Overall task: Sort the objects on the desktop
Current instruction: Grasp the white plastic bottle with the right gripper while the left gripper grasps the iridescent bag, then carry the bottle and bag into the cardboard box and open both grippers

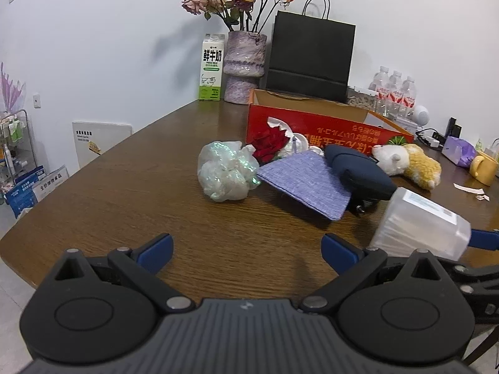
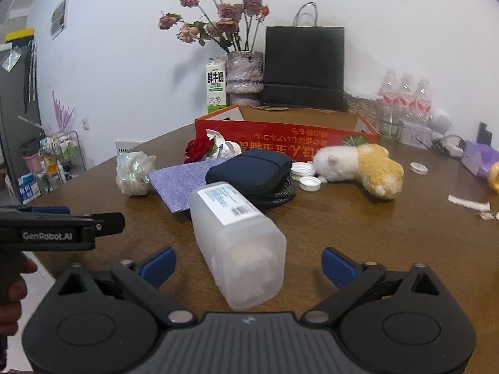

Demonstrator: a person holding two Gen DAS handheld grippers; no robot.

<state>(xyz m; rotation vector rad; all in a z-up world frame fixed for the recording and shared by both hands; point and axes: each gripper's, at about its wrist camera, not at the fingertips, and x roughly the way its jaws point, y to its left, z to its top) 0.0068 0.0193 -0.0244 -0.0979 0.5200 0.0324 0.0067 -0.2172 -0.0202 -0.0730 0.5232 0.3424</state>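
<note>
A translucent plastic container [image 2: 237, 243] with a white label lies on its side on the brown table [image 2: 358, 233], between the spread fingers of my open right gripper [image 2: 248, 265]. It also shows in the left wrist view [image 1: 421, 224]. My left gripper [image 1: 246, 252] is open and empty over bare table. Beyond lie a crumpled iridescent bag [image 1: 226, 171], a purple cloth [image 1: 307, 184], a navy pouch [image 1: 358, 171], a red rose [image 1: 269, 143], a white and yellow plush toy [image 2: 358, 165] and white lids [image 2: 307, 176]. An open red cardboard box [image 2: 290, 140] stands behind them.
A milk carton [image 1: 211, 68], a vase of dried roses [image 1: 244, 68] and a black paper bag [image 1: 312, 56] stand at the back wall. Water bottles [image 2: 405, 99], a yellow mug [image 1: 483, 166], purple tissues [image 2: 478, 157] and paper scraps [image 2: 467, 204] are at the right.
</note>
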